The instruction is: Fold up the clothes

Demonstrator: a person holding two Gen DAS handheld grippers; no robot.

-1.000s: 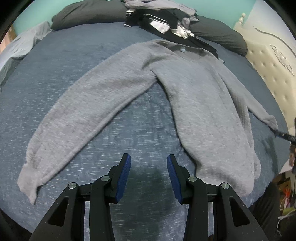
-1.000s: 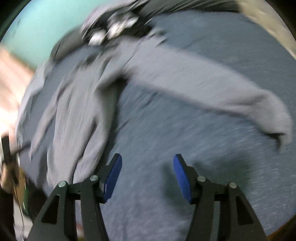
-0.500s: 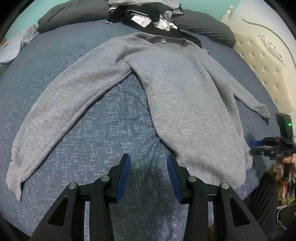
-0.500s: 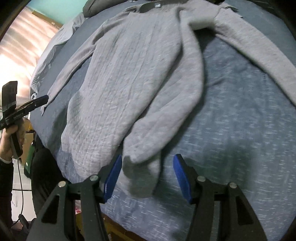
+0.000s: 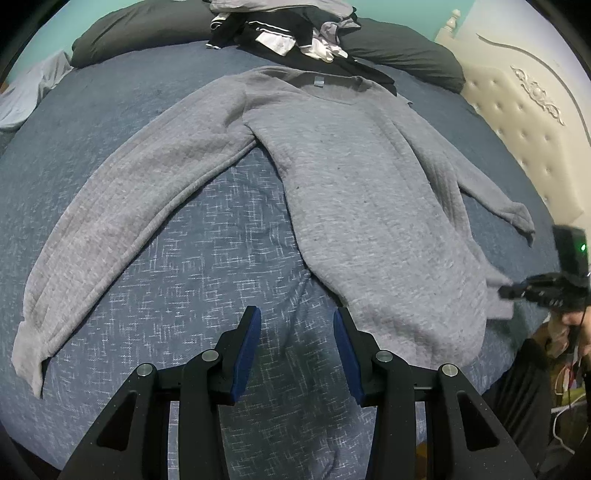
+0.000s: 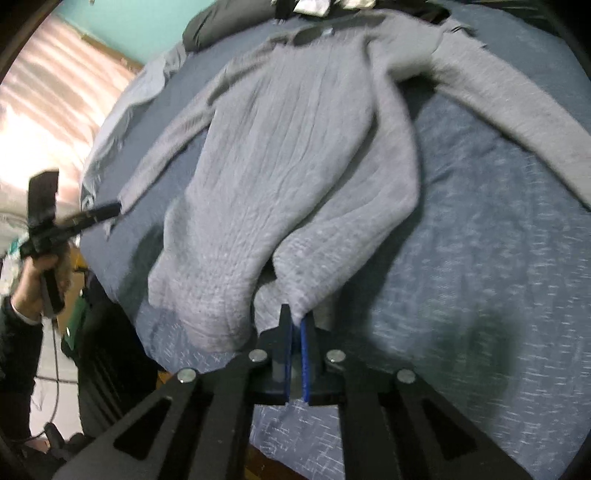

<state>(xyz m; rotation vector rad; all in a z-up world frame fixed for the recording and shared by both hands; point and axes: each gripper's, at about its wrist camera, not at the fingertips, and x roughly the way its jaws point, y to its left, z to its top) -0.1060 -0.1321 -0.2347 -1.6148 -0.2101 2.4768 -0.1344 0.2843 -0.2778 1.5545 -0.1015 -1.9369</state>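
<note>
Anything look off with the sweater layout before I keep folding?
Yes. The gray sweater lies crooked on the bed, body slanted, one sleeve flung wide. Its hem corner is bunched in the shut right gripper. A messy clothes pile crowds the collar.

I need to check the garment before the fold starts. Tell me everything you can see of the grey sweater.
The sweater is heather-grey, quilted-looking knit, long-sleeved, with a small tag at the neckline. It lies face-up on the blue bedspread, collar toward a clothes pile, one sleeve spread wide, the other along the body. The right gripper is shut on its hem corner, lifting it slightly; the left gripper is open over bare bedspread.
</note>
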